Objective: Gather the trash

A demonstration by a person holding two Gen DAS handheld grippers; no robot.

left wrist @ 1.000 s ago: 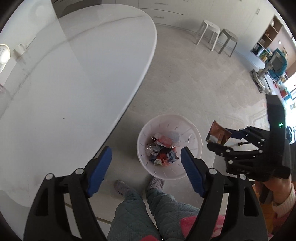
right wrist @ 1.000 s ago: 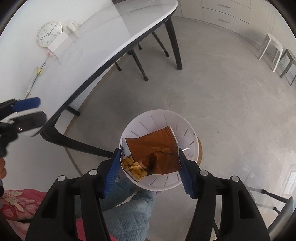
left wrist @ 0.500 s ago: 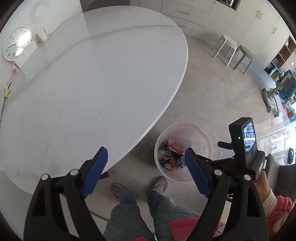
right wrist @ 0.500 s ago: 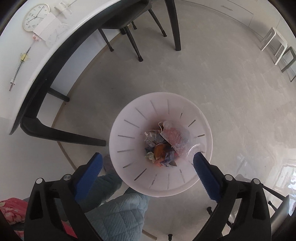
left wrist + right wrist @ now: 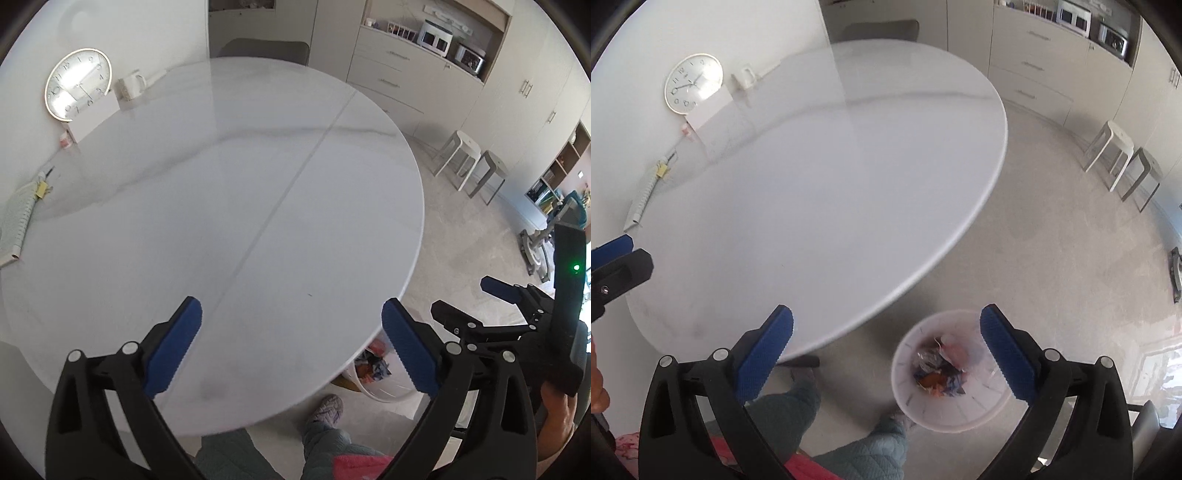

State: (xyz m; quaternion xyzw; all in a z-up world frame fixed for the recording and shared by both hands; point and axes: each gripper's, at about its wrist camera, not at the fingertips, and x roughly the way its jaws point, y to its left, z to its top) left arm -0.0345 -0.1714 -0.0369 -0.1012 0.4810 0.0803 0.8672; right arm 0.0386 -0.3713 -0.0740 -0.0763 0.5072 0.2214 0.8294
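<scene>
A white slotted trash bin (image 5: 945, 421) stands on the floor by the round white table (image 5: 812, 184), with crumpled wrappers (image 5: 938, 373) in its bottom. My right gripper (image 5: 886, 314) hovers high above the bin and the table's edge; its jaws are opening and nothing is between them. My left gripper (image 5: 291, 308) hangs over the bare tabletop (image 5: 221, 203), its jaws also opening and empty. In the left wrist view the bin (image 5: 373, 391) is half hidden under the table's edge, and the right gripper (image 5: 465, 299) is beside it at the right.
A wall clock (image 5: 77, 88), a mug (image 5: 129, 86) and a spiral pad (image 5: 14, 221) sit along the table's far left. Two stools (image 5: 1123, 158) and cabinets (image 5: 1030, 74) stand behind. The person's legs (image 5: 864, 454) are below me, next to the bin.
The right gripper opened and let go of the orange snack bag, which now lies in the bin. Both grippers rose and swung toward the table; the left jaws widened.
</scene>
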